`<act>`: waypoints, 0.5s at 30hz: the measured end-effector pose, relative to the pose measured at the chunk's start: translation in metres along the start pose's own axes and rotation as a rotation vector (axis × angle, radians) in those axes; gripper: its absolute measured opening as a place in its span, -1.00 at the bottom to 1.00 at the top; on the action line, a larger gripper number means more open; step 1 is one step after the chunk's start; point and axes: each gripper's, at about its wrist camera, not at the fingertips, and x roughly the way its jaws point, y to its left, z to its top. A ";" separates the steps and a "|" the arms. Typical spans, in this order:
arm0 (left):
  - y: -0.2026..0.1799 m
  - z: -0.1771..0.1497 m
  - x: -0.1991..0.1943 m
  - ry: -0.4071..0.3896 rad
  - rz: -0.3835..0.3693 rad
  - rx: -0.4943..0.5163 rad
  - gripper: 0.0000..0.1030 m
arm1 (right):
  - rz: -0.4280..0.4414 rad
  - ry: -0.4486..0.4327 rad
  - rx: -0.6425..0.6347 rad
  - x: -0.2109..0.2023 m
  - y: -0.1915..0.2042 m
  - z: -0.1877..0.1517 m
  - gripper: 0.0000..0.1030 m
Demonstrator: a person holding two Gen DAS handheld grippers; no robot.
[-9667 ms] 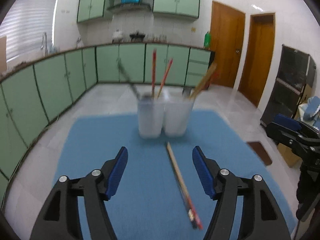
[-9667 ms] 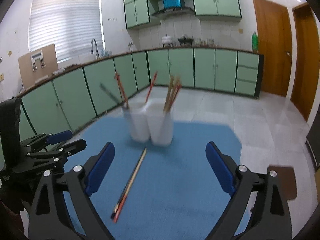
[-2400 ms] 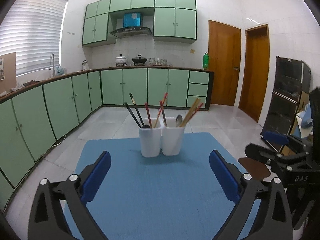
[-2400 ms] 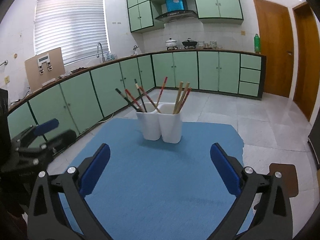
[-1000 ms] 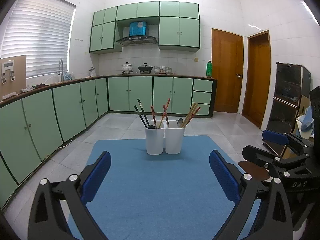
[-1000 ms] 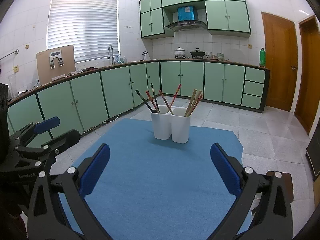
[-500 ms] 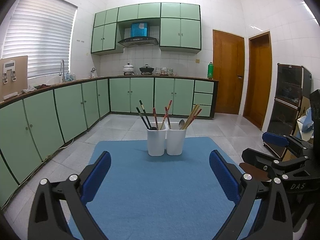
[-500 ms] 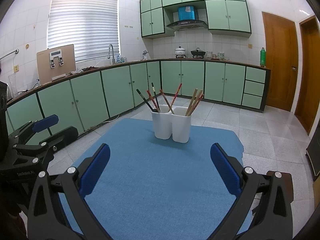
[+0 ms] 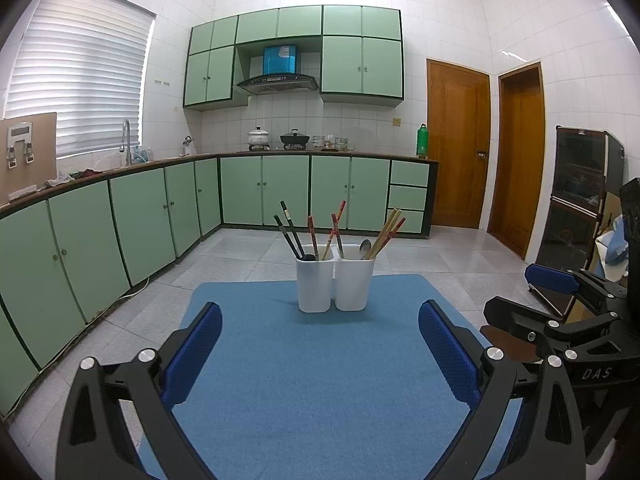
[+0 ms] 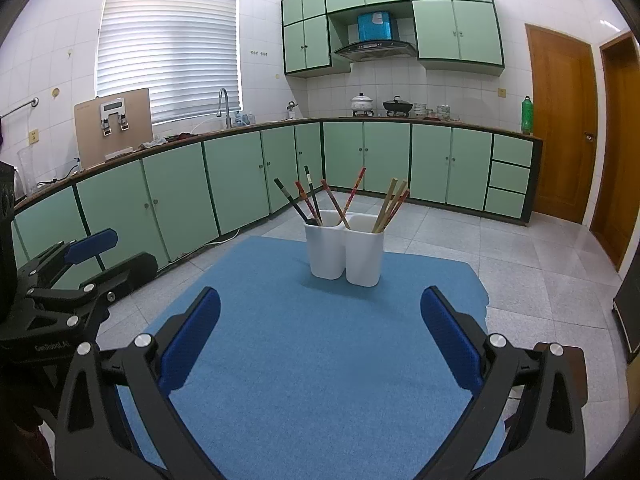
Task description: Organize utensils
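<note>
A white two-compartment utensil holder [image 9: 335, 283] [image 10: 344, 254] stands upright at the far end of a blue mat [image 9: 312, 380] [image 10: 320, 360]. Its left cup holds black and red chopsticks [image 9: 310, 232] [image 10: 316, 200]. Its right cup holds wooden chopsticks [image 9: 386, 233] [image 10: 390, 204] and a spoon [image 9: 365, 247]. My left gripper [image 9: 320, 352] hangs open above the mat's near part, well short of the holder, with nothing between its fingers. My right gripper [image 10: 320, 336] is open and empty too, equally far back. Each gripper shows at the edge of the other's view.
Green base cabinets [image 9: 120, 220] [image 10: 240, 176] run along the left and back walls under a counter with pots. Two wooden doors [image 9: 458, 152] stand at the back right. A dark cabinet [image 9: 580, 200] is at the right. A brown pad [image 10: 568, 364] lies beside the mat's right edge.
The chopstick pair that lay on the mat 9.7 s ago is gone from it, and the holder holds more sticks. Both grippers have drawn back and up, wide open.
</note>
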 end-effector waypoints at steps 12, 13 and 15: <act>0.001 0.001 -0.001 0.000 0.002 0.002 0.88 | 0.001 0.000 0.001 0.000 0.001 -0.001 0.89; 0.002 0.000 -0.001 0.000 0.002 0.001 0.88 | 0.001 0.001 0.001 0.000 0.000 -0.001 0.89; 0.001 0.001 -0.001 0.000 0.003 0.003 0.88 | 0.001 0.001 0.002 0.000 0.001 -0.001 0.89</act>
